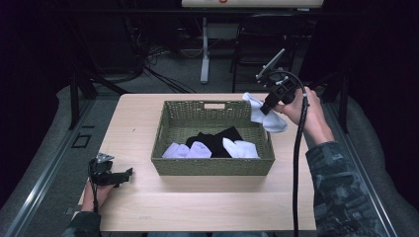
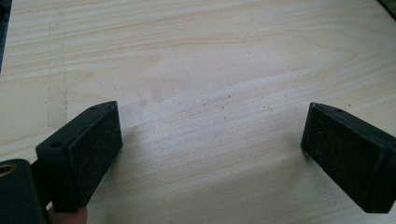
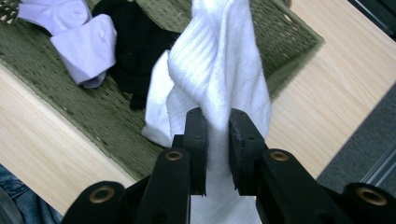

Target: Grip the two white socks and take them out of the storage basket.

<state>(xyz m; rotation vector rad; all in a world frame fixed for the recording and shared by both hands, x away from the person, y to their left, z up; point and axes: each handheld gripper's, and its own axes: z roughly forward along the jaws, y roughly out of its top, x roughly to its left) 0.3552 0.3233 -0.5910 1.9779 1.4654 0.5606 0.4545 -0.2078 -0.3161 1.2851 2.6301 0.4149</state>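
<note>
1. White sock [image 1: 264, 114] pinched in right claw [image 1: 267, 106], lifted above the basket's [image 1: 212, 167] far right corner, well clear of the worktop [image 1: 207, 202].
2. Seen in the right gripper view: right claw [image 3: 217, 135] nearly closed, jaws clamped on a bunched fold of the sock [image 3: 219, 70], ribbed fabric rising above the jaws and more cloth hanging beneath them.
3. Woven green basket [image 3: 70, 107] below and behind the held sock, set near the middle of the worktop.
4. Inside the basket: black garment [image 1: 217, 140] in the centre, white socks [image 1: 188, 150] to its left, another white sock [image 1: 240, 148] to its right, all lying on the basket floor.
5. Left claw [image 1: 116, 177] low at the worktop's near left corner, well apart from the basket, held in a hand [image 1: 96, 192].
6. Seen in the left gripper view: left claw [image 2: 210, 135] spread wide, nothing between the jaws, bare pale wood [image 2: 210, 70] beneath.
7. Right hand [image 1: 304, 111] wrapped around the right gripper's handle, black cable [image 1: 298, 163] trailing down toward the near edge.
</note>
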